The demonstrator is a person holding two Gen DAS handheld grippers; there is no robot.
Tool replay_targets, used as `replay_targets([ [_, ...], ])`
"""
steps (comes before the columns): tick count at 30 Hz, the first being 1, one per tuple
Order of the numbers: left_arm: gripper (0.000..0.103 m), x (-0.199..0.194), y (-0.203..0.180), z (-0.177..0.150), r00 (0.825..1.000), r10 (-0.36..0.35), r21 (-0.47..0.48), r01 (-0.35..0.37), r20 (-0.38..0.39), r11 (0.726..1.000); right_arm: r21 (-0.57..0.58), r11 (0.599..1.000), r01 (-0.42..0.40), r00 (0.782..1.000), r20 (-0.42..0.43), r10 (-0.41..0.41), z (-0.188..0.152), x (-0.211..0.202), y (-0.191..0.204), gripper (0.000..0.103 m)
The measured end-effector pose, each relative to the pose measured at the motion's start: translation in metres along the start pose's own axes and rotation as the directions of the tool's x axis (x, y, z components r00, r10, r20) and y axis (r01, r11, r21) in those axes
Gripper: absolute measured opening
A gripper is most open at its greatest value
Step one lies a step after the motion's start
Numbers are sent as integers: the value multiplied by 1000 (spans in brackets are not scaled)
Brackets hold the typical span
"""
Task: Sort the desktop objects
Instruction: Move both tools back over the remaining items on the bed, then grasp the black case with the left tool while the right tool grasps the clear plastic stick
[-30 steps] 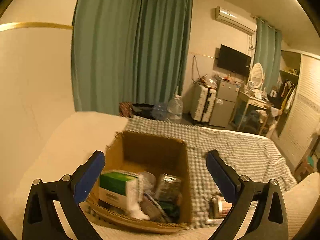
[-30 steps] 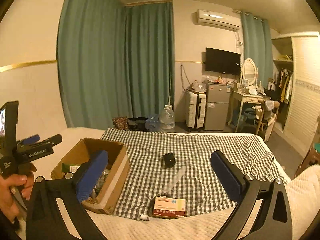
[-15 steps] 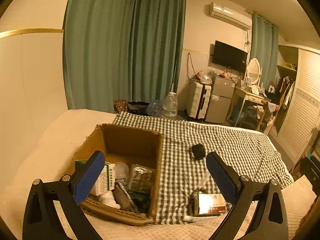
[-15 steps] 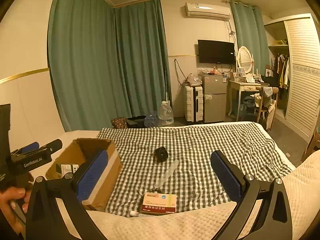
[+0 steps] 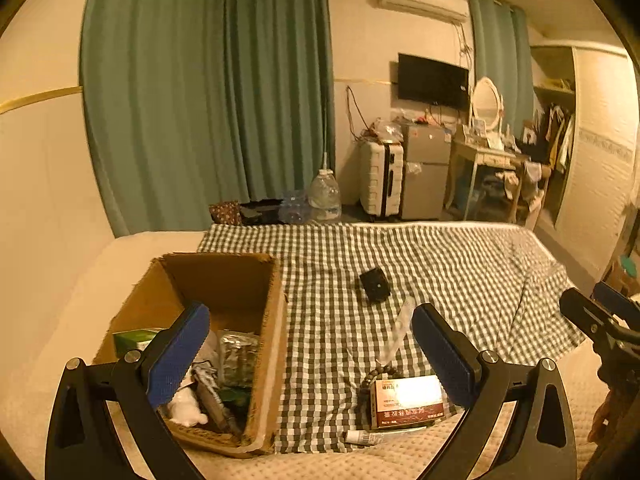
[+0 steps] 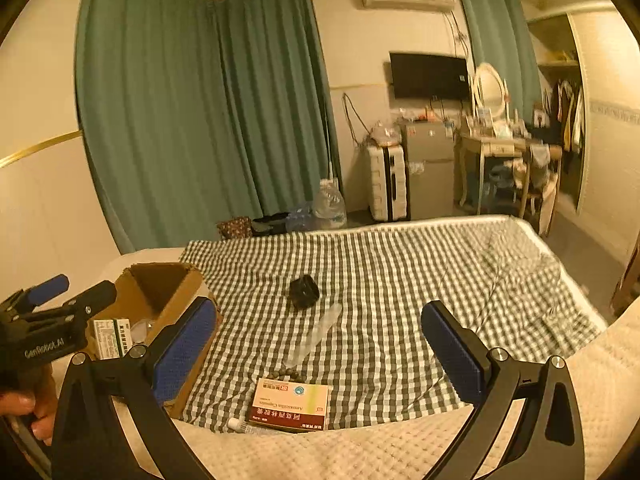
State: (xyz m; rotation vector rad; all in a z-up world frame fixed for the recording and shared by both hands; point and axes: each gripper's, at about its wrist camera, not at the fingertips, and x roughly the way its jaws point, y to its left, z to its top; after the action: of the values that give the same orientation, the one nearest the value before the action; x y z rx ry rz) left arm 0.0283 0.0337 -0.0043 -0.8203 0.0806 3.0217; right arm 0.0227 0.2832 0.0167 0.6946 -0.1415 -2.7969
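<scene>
An open cardboard box sits at the left of the checked cloth, holding a green-and-white carton, a foil packet and other small items. On the cloth lie a black cube-like object, a clear tube, a bead bracelet, a red-and-white medicine box and a small white tube. My left gripper hangs open over the box's right wall. My right gripper is open above the medicine box.
The cloth covers a cream quilted bed. Beyond its far edge stand green curtains, a water jug, a white suitcase, a small fridge and a dressing table. A hand holds the left gripper's handle.
The left wrist view has swung rightward: the box slid to the left and the black object, tube and medicine box came into sight. The right gripper shifted slightly right. Both stayed open.
</scene>
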Motion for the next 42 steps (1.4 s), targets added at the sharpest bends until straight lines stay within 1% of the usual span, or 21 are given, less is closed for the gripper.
replay_targets([
  [3, 103, 24, -8, -10, 999, -12, 23, 13, -38, 1000, 11, 1000, 10, 998, -59, -9, -9, 27, -11, 103],
  [6, 103, 50, -16, -25, 994, -51, 38, 55, -100, 998, 21, 1000, 22, 994, -105, -19, -16, 51, -21, 103],
  [9, 103, 74, -24, -42, 984, -78, 53, 87, -159, 995, 31, 999, 27, 988, -153, -22, -24, 76, -31, 103],
  [11, 103, 90, -31, -54, 974, -99, 56, 112, -204, 992, 24, 999, 37, 983, -183, -32, -28, 92, -37, 103],
  [12, 103, 98, -34, -60, 967, -112, 54, 127, -228, 990, 22, 999, 46, 982, -186, -41, -29, 97, -38, 103],
  [14, 103, 114, -41, -69, 946, -151, 42, 170, -287, 984, 30, 997, 65, 979, -194, -58, -31, 107, -43, 103],
  [16, 103, 127, -53, -79, 920, -193, 25, 214, -341, 976, 53, 997, 50, 977, -209, -38, -33, 118, -48, 103],
  [18, 103, 134, -63, -86, 904, -212, 16, 235, -372, 972, 55, 998, 36, 974, -227, -22, -33, 130, -50, 103],
  [22, 103, 147, -95, -93, 862, -268, -11, 292, -430, 956, 10, 1000, 13, 966, -258, -10, -31, 153, -43, 103],
  [24, 103, 151, -102, -95, 849, -276, -28, 295, -450, 955, 0, 1000, -22, 960, -279, 21, -29, 167, -41, 103],
  [26, 103, 159, -109, -103, 837, -256, -31, 276, -484, 961, -15, 999, -33, 956, -293, 27, -25, 176, -38, 103],
  [28, 103, 170, -111, -113, 818, -238, -33, 260, -523, 965, -29, 999, -40, 950, -312, 29, -23, 191, -37, 103],
  [30, 103, 177, -109, -122, 799, -247, -53, 261, -548, 964, -27, 999, -44, 944, -327, 33, -25, 201, -38, 103],
  [32, 103, 181, -100, -126, 790, -259, -92, 251, -556, 964, -10, 998, -60, 932, -360, 52, -30, 212, -41, 103],
  [34, 103, 182, -89, -127, 775, -277, -128, 250, -568, 960, 7, 997, -77, 915, -396, 73, -37, 221, -43, 103],
  [36, 103, 178, -83, -125, 770, -267, -116, 247, -580, 962, 11, 996, -92, 898, -431, 88, -43, 229, -43, 103],
  [37, 103, 175, -80, -124, 769, -253, -87, 250, -587, 964, 12, 995, -97, 889, -448, 92, -46, 234, -42, 103],
  [38, 103, 172, -77, -123, 772, -244, -67, 254, -586, 965, 15, 995, -101, 883, -459, 97, -47, 238, -41, 103],
  [39, 103, 169, -75, -121, 783, -227, -42, 250, -579, 967, 27, 994, -108, 873, -475, 108, -49, 245, -39, 103],
  [40, 103, 166, -69, -119, 803, -200, -17, 230, -562, 973, 36, 993, -113, 868, -482, 117, -50, 249, -38, 103],
  [42, 103, 162, -59, -114, 824, -173, -5, 203, -539, 979, 60, 990, -127, 854, -502, 139, -53, 261, -33, 103],
])
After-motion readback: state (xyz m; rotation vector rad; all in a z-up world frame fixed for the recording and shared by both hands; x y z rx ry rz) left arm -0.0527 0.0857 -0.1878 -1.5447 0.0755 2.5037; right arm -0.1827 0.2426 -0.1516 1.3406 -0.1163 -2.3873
